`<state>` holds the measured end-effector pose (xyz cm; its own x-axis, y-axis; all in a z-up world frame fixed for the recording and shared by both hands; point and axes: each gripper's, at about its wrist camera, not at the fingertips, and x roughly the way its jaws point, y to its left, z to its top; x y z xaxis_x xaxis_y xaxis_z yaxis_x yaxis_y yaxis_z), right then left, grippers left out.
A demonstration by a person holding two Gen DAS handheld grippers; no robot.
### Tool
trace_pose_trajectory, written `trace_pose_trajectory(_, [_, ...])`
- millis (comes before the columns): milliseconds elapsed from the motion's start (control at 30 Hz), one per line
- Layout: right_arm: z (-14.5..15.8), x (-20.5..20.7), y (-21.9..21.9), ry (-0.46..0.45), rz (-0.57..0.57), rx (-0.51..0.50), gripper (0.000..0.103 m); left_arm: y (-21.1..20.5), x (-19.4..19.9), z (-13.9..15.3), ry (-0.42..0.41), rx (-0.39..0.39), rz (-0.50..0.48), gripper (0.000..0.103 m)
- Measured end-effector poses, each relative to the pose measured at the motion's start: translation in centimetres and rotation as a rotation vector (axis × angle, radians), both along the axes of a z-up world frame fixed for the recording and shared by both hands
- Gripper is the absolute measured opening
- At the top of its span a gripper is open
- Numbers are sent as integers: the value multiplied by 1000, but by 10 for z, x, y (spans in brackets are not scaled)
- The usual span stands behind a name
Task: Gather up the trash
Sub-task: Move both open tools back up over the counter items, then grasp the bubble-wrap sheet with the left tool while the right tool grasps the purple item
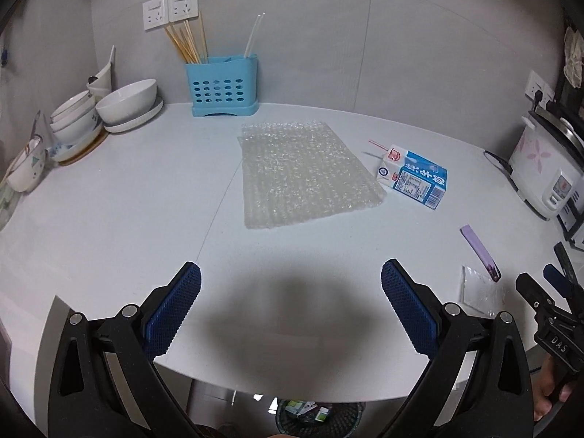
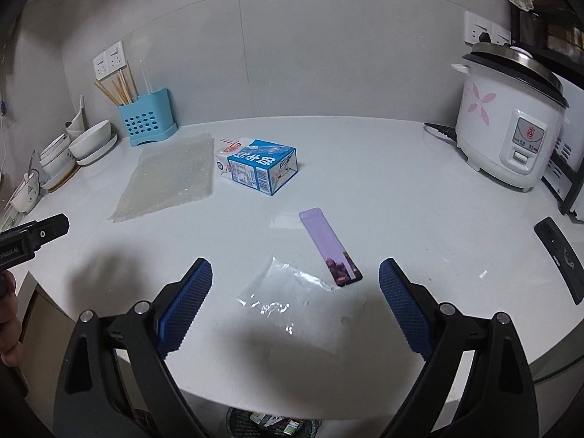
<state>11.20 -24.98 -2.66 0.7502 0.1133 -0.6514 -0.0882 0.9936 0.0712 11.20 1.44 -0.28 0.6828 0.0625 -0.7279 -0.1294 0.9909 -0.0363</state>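
A sheet of bubble wrap [image 1: 306,175] lies flat on the white counter [image 1: 146,204], straight ahead of my open, empty left gripper [image 1: 291,292]. A blue and white milk carton [image 1: 414,179] lies on its side to its right; it also shows in the right wrist view [image 2: 261,166]. A purple wrapper [image 2: 330,246] and a clear plastic bag [image 2: 292,310] lie near the front edge. My right gripper [image 2: 295,290] is open and empty, just above the clear bag. The bubble wrap [image 2: 168,179] lies at the left in the right wrist view.
A blue utensil holder [image 1: 222,85] and stacked bowls [image 1: 124,106] stand at the back left. A rice cooker [image 2: 511,124] stands at the right, a black remote [image 2: 562,259] near it. A bin with trash [image 1: 317,416] sits below the counter's front edge.
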Motion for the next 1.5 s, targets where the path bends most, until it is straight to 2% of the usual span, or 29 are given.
trace_pose_trajectory(400, [-23,83,-9,120,-10,-25,89,-30,102,-23,92,-47,-11,97])
trace_pose_trajectory(700, [-50,114,-15,205,14,-36,83,-50,172,-57,172,-20,-2,97])
trace_pose_trajectory(1000, [-64,127,-9,294,61,-69,73,-56,216,-78,226,16,21,97])
trace_pose_trajectory(1100, [-63,129,-4,300,60,-102,64,-54,225,-81,248,36,44,97])
trace_pose_trajectory(1300, [-59,129,4,325,86,-116,34,-47,233,-89,300,66,81,82])
trace_pose_trajectory(1333, [-58,129,4,331,88,-113,28,-48,231,-88,300,76,82,76])
trace_pose_trajectory(1367, [-58,130,5,337,88,-113,26,-49,229,-87,299,73,76,65])
trace_pose_trajectory(1400, [-58,130,5,341,87,-118,26,-50,228,-86,301,75,73,60])
trace_pose_trajectory(1433, [-58,130,5,342,86,-120,25,-52,226,-85,305,86,73,50])
trace_pose_trajectory(1467, [-58,130,5,343,84,-120,23,-53,224,-84,308,98,73,34])
trace_pose_trajectory(1500, [-58,130,5,342,81,-120,22,-54,222,-83,310,113,77,26])
